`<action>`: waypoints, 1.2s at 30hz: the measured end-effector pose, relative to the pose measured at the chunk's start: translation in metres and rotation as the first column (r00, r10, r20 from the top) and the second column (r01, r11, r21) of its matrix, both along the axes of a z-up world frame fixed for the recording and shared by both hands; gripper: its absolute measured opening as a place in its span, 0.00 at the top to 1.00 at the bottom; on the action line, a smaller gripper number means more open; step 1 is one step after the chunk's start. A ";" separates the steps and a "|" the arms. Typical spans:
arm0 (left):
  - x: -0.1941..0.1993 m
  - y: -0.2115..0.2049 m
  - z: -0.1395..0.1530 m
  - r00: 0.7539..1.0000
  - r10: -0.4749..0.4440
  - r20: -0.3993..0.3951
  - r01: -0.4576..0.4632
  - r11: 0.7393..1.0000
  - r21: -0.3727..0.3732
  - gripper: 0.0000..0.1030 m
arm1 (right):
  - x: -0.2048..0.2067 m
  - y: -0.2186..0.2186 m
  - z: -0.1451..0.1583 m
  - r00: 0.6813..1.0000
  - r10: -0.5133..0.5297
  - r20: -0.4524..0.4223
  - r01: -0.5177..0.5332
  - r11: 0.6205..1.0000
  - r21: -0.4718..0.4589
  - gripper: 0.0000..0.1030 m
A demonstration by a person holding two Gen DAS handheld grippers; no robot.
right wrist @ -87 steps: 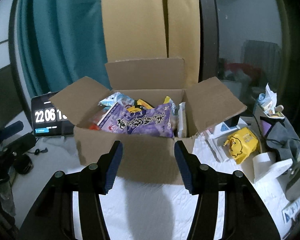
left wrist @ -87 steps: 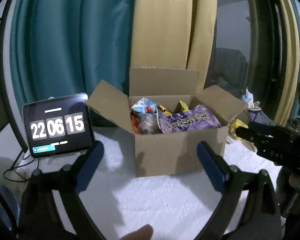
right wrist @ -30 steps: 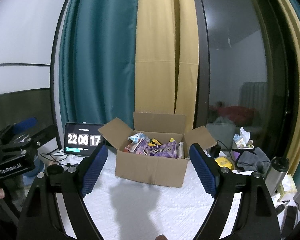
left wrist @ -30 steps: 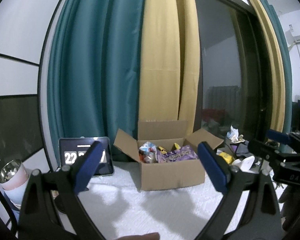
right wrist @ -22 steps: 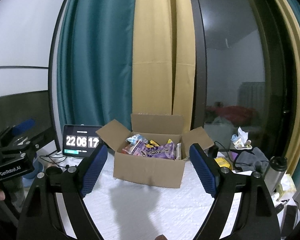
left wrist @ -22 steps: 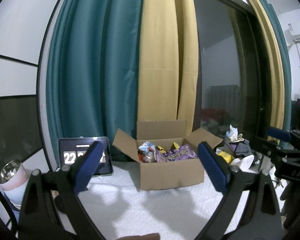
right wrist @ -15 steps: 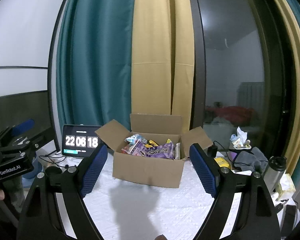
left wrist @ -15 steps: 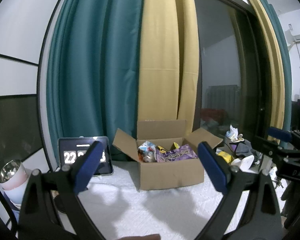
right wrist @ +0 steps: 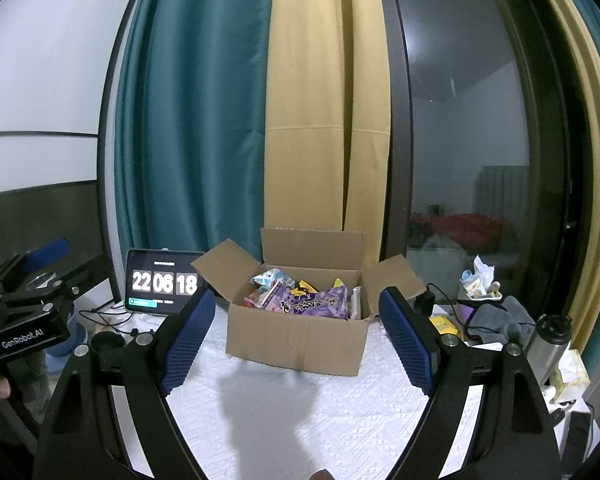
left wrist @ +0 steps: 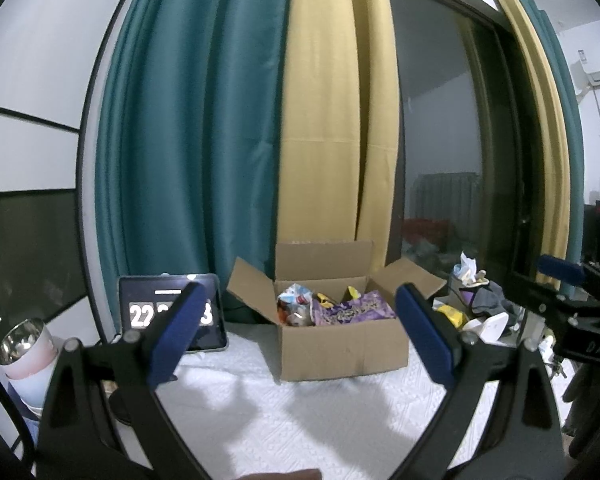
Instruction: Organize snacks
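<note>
Several snack packets are sitting inside the open brown cardboard box, which is standing on the white quilted table cover in front of the teal and yellow curtains. A shiny purple snack bag is lying on top, with a pale blue packet peeking up behind it. Nothing is being carried: the left gripper and the right gripper are both hovering well back from the box, jaws spread wide and empty. To me this is looking like a pause between steps, perhaps the end of packing. Any further move is calling for a reach forward over the box rim. Off to the left, a black tablet clock is glowing.
</note>
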State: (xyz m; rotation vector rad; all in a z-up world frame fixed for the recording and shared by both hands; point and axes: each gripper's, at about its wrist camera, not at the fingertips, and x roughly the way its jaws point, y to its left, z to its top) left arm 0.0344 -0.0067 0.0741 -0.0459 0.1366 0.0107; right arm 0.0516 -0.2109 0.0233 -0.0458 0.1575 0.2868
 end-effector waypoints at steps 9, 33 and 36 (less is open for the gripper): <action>-0.001 0.001 0.001 1.000 0.016 0.006 -0.016 1.000 -0.018 0.07 | -0.001 -0.003 0.001 1.000 -0.001 -0.003 0.001 1.000 -0.002 0.16; -0.003 -0.002 0.001 1.000 0.018 0.007 -0.018 1.000 -0.017 0.07 | -0.002 -0.013 0.005 1.000 0.000 -0.005 0.000 1.000 -0.007 0.16; -0.003 -0.003 0.000 1.000 0.017 0.010 -0.017 1.000 -0.014 0.07 | -0.002 -0.012 0.005 1.000 0.001 -0.004 -0.001 1.000 -0.008 0.16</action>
